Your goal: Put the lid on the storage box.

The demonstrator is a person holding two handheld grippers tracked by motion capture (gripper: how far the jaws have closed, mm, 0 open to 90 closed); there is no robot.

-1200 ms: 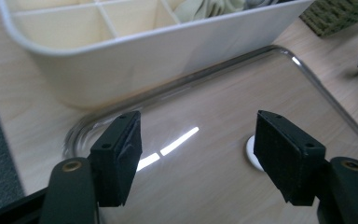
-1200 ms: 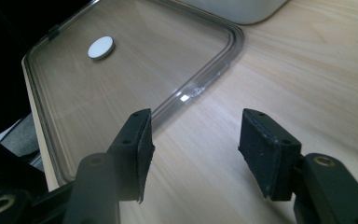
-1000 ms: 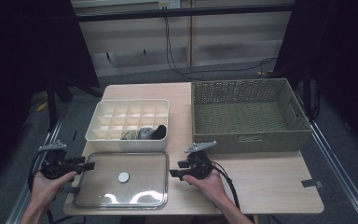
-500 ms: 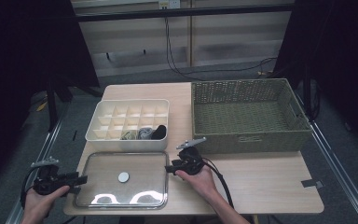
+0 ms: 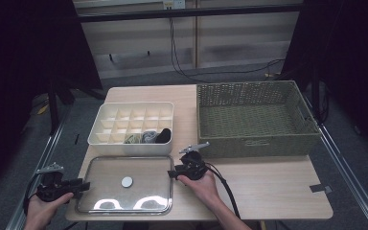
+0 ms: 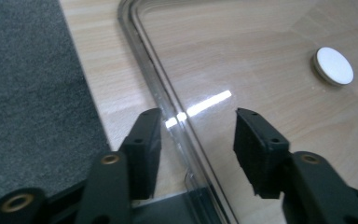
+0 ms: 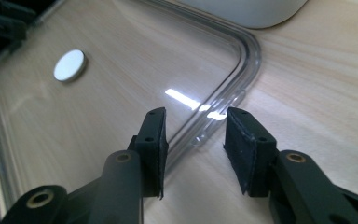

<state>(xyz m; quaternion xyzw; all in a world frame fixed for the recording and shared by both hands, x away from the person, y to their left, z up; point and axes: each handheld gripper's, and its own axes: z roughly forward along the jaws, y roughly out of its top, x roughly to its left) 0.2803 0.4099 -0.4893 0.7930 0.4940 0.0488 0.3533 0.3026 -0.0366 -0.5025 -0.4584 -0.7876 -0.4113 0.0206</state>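
**Mia:** How far along is the work with the clear lid [image 5: 124, 190]?

**Tom:** Only at the start, I think. The lid lies flat on the bench [image 5: 268, 182], at the near left, just in front of the white box [image 5: 133, 125]. Nothing has lifted it yet.

**Mia:** Where are the two claws?

**Tom:** The left claw [image 5: 81, 184] is at the lid's left edge. In the left gripper view the left claw [image 6: 196, 140] is spread, with the lid's rim [image 6: 168, 112] running up between its two black pads. The right claw [image 5: 171, 173] is at the lid's right edge. In the right gripper view the right claw [image 7: 195, 140] is spread too, and a little tab on the rim sits in the gap.

**Mia:** Do they pinch the lid?

**Tom:** No, both look open. I can't be sure if a pad touches the rim, since the plastic is see-through and shiny.

**Mia:** So what is done and what is left?

**Tom:** Both claws are lined up, one on each side. Squeezing, lifting and carrying are all left. My guess is the lid goes onto the white box, which has some dark rolled socks [image 5: 153, 136] in its front row. Farther back and right sits the green woven basket [image 5: 254, 143].
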